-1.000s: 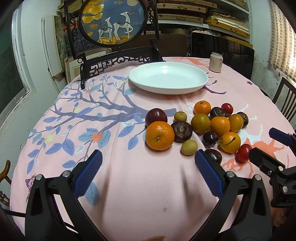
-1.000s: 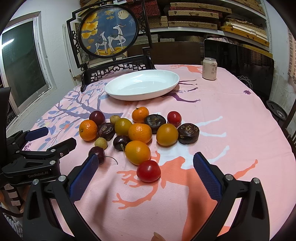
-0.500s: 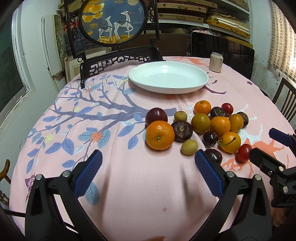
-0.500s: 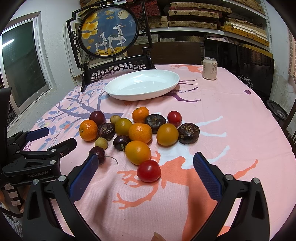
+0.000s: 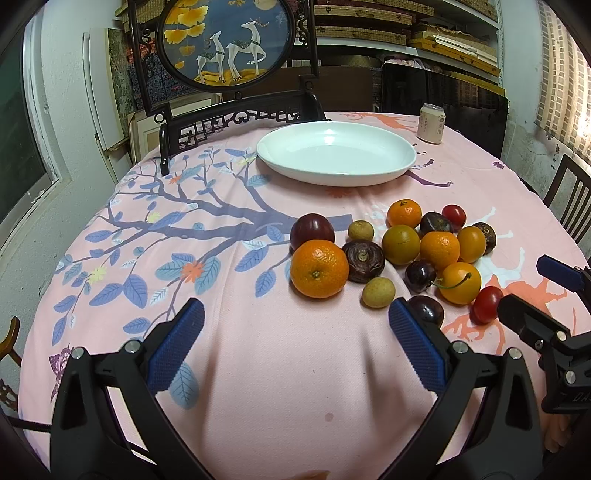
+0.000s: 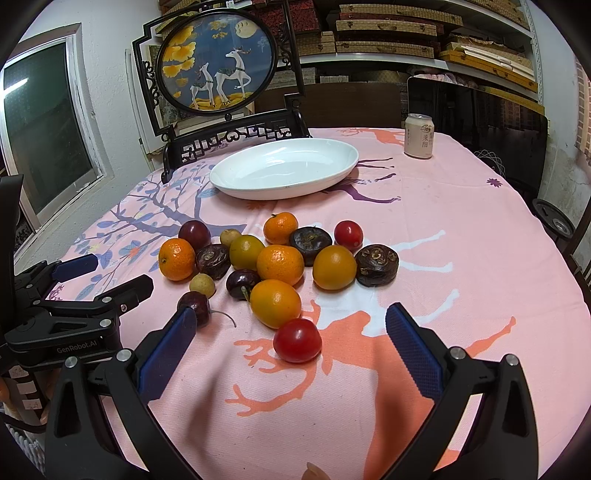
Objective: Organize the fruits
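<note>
White walls, a window (image 6: 48,122) at left, packed shelves (image 6: 406,29) behind — a carved dark chair (image 5: 236,122).

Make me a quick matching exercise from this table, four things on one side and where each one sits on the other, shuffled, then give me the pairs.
Things:
1. white plate
2. drink can
3. red tomato
4. deer screen

Places:
A. between the open fingers of the right gripper
B. far right part of the tablecloth, beyond the plate
C. centre of the table, behind the fruit pile
D. upright past the table's far edge

Pairs: 1-C, 2-B, 3-A, 4-D
</note>
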The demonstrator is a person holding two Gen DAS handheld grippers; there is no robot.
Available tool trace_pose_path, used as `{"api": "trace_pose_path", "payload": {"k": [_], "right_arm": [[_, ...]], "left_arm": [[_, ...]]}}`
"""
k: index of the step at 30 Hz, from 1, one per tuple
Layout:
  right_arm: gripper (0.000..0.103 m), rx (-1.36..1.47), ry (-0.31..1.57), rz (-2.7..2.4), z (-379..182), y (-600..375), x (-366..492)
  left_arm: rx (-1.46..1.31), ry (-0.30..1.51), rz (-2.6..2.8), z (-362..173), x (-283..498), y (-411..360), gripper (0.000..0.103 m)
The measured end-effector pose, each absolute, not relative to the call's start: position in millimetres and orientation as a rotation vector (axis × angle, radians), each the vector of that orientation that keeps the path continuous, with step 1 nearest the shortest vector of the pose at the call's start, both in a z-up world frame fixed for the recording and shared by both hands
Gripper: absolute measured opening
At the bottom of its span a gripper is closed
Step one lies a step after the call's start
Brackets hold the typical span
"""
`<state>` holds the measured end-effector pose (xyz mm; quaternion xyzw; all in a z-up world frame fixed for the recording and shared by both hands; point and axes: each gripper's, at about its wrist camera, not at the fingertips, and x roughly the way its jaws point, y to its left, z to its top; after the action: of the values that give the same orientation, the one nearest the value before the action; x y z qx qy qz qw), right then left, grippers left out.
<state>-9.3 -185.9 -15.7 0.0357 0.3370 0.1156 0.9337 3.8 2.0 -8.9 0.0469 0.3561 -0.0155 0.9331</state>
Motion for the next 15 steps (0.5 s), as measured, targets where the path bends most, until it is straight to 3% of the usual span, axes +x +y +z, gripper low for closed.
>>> {"api": "trace_pose_path", "payload": {"k": [15], "right_arm": [[0.102,0.074,0.691,0.237,-15.8,-187.0,-8.8]], "left_arm": [[0.095,0.730,-0.032,-9.0,4.2,2.2,0.101]]}}
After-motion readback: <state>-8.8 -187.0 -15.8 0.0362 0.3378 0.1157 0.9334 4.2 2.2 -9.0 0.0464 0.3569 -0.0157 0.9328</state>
